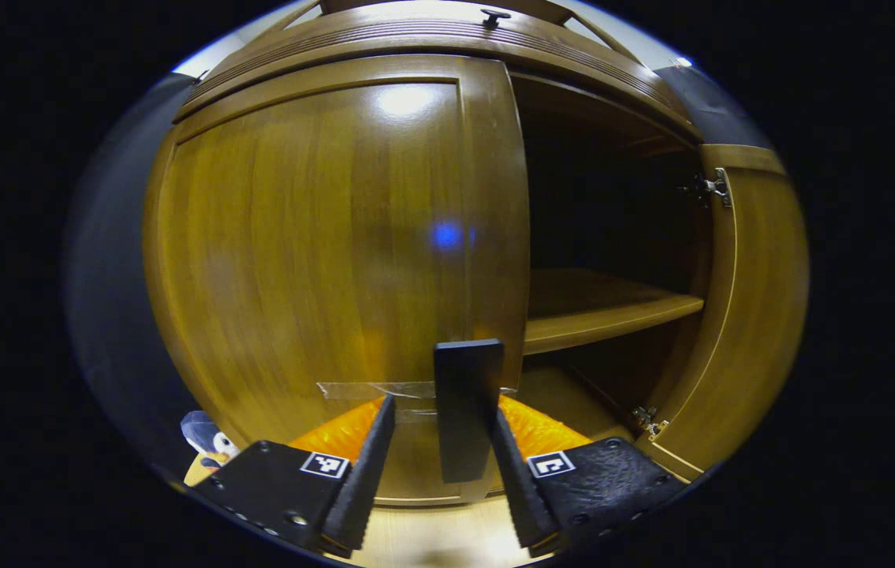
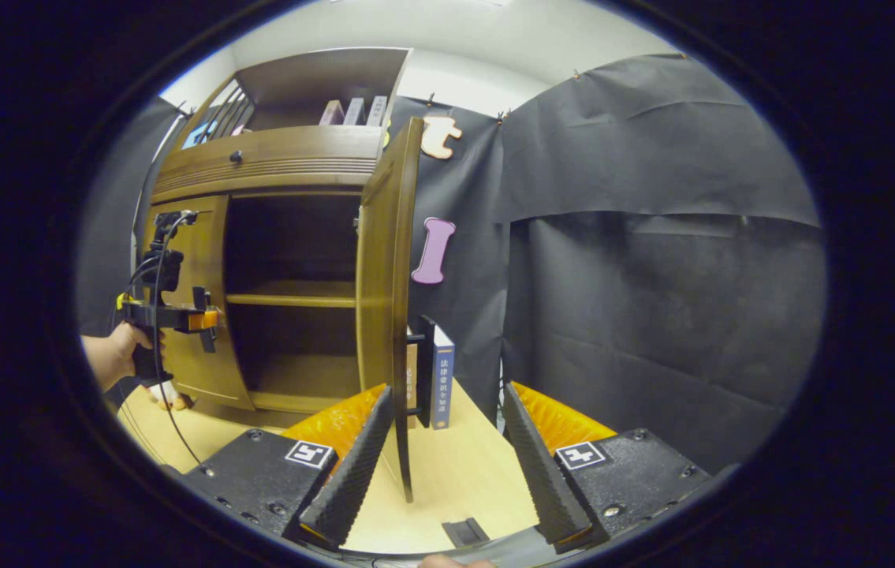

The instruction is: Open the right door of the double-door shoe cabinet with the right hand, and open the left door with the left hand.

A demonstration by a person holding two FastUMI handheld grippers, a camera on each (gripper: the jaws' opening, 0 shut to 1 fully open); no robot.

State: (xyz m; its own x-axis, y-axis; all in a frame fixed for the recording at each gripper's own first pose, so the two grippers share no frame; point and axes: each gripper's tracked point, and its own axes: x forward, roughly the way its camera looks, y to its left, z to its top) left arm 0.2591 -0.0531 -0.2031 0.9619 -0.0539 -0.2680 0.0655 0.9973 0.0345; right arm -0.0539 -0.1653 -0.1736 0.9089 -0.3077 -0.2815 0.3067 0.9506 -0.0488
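In the left gripper view the brown cabinet's left door (image 1: 321, 252) is closed. Its dark upright handle (image 1: 467, 442) stands between the fingers of my left gripper (image 1: 443, 410), which is open; the right finger is at the handle's edge and a gap remains on the left. The right door (image 1: 755, 308) is swung open, showing a shelf (image 1: 605, 304) inside. In the right gripper view the right door (image 2: 384, 268) stands edge-on, open, with its handle (image 2: 423, 371) on the far face. My right gripper (image 2: 447, 394) is open and holds nothing. A hand holds the left gripper (image 2: 171, 315) at the left door (image 2: 199, 347).
Upright books (image 2: 441, 377) stand on the pale tabletop (image 2: 455, 473) behind the open door. A small penguin toy (image 1: 206, 442) sits at the cabinet's lower left. Clear tape (image 1: 376, 389) is stuck on the left door. Black cloth (image 2: 652, 276) hangs to the right.
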